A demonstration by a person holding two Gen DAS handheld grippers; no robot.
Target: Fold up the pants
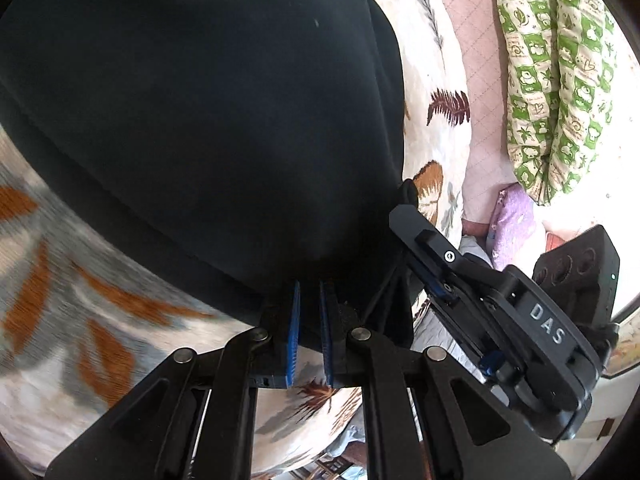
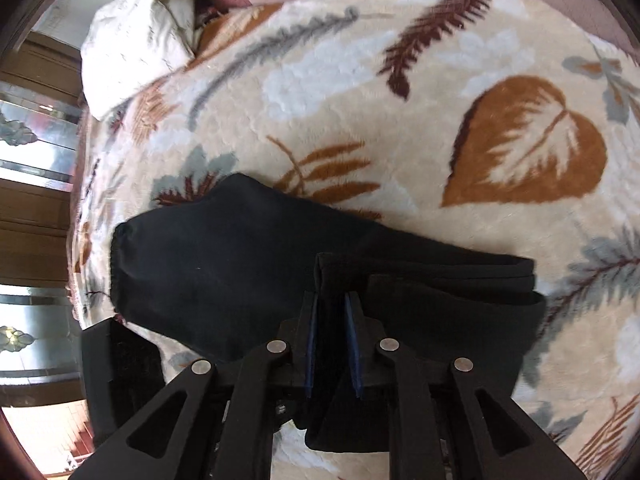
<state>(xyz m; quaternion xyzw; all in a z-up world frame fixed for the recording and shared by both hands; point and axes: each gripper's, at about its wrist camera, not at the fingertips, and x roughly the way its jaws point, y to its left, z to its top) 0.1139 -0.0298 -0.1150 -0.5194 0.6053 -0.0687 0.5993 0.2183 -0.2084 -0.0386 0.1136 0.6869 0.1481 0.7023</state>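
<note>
The black pants [image 1: 192,112] fill most of the left wrist view and lie on a leaf-patterned blanket [image 1: 80,288]. My left gripper [image 1: 310,292] is shut on their near edge, cloth pinched between its blue pads [image 1: 294,320]. My right gripper [image 1: 408,196] shows beside it, its tip at the pants' right edge. In the right wrist view the pants [image 2: 224,264] lie partly folded on the blanket [image 2: 400,120], with layered edges at the right. My right gripper [image 2: 332,300] is shut on a fold of black cloth that hangs between its pads [image 2: 354,340].
A green-and-white patterned pillow [image 1: 552,80] and a pink quilted sheet [image 1: 480,80] lie beyond the blanket. A cream pillow [image 2: 136,52] sits at the blanket's far left corner. A wooden cabinet with glass panels [image 2: 36,160] stands to the left.
</note>
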